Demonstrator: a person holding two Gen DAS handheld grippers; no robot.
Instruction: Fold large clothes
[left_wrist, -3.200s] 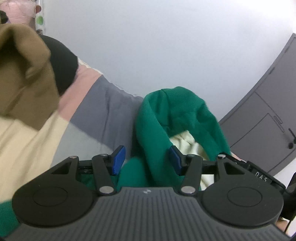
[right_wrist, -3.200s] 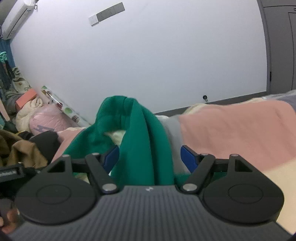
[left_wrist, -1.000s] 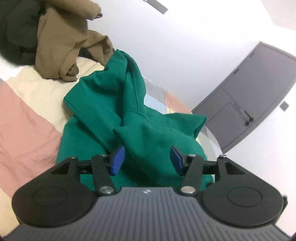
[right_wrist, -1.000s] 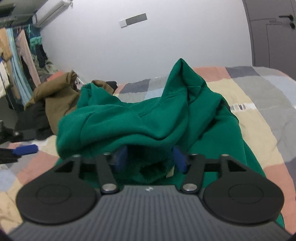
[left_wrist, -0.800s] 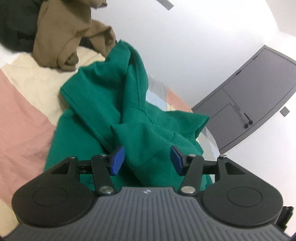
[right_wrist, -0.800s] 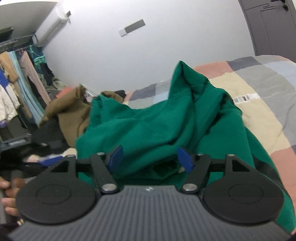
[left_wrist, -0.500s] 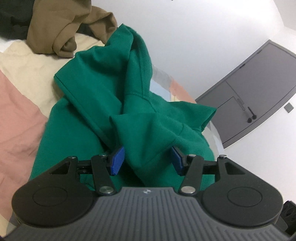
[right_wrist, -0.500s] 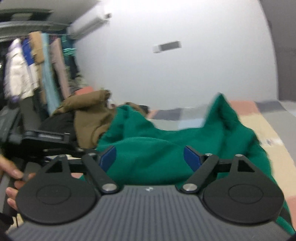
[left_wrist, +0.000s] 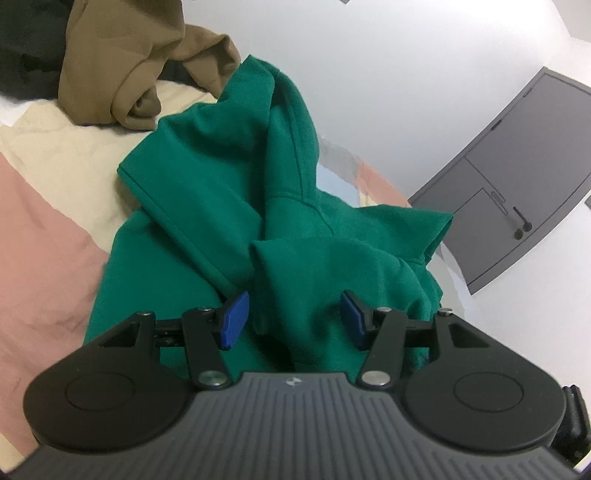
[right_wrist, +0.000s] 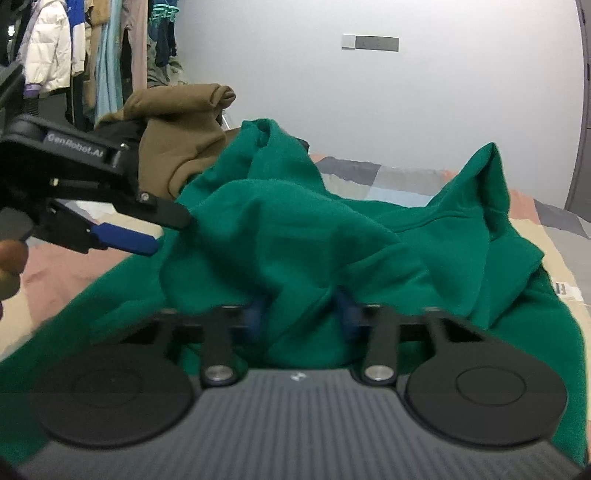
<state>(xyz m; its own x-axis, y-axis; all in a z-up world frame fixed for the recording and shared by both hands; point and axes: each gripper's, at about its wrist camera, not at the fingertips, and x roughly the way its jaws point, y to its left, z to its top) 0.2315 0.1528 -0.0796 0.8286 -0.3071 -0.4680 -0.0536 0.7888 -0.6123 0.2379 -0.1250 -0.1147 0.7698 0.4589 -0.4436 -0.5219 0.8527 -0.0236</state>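
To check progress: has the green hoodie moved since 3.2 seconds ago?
Yes. The green hoodie was held up against the wall; it now lies down on the bedspread.

- "GenRobot.AI": white lettering along the black body of the left tool (right_wrist: 144, 225), seen in the right wrist view.
- Small white tag (right_wrist: 565, 288) on the bed: print too small to read.

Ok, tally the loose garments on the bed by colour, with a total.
Green: 1, hoodie
Brown: 1, garment
Black: 1, garment, partly hidden behind the brown one
Total: 3
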